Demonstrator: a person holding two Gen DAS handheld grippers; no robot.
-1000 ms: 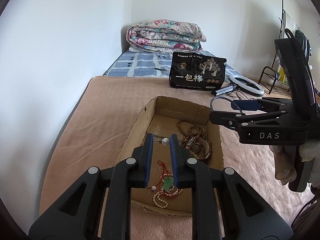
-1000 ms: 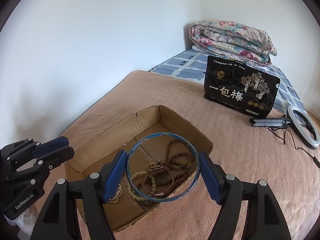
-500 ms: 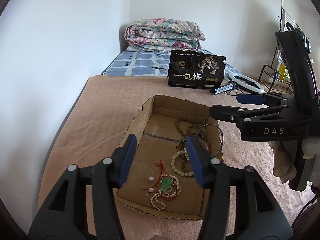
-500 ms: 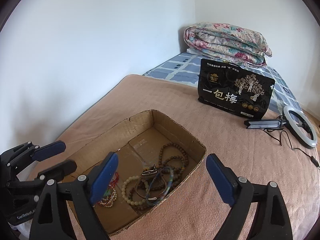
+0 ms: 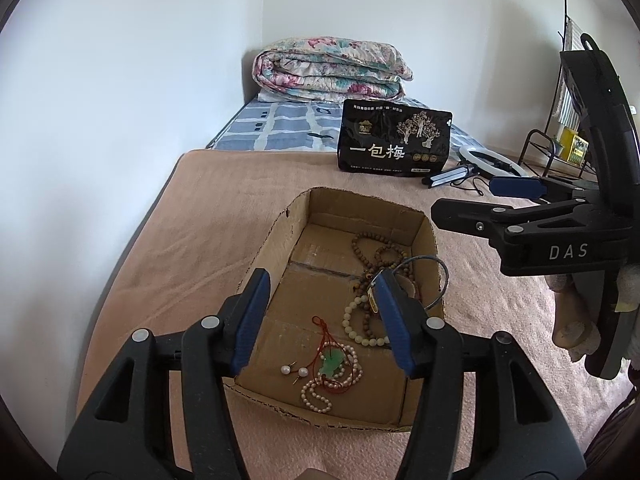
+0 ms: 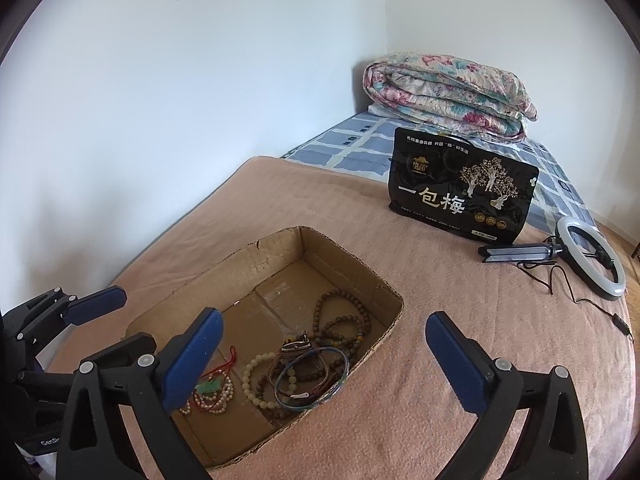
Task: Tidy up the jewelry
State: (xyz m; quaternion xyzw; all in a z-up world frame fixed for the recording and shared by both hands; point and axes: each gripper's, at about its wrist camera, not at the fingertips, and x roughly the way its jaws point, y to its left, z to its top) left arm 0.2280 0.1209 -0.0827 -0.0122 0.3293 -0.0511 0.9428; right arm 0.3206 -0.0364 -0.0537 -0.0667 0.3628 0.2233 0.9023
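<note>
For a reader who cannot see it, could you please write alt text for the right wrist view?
An open right gripper hangs over a cardboard box of bead bracelets and a blue bangle on a pink blanket. The left gripper shows at left.

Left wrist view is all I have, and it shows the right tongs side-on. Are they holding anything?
Observer: No. The right tongs are wide open, their jaws have just been opening, and no pad touches anything.
Operator: The bangle is half hidden for me. Where does it lie?
Observer: The whole bangle lies inside the box, resting on a brown strap.
</note>
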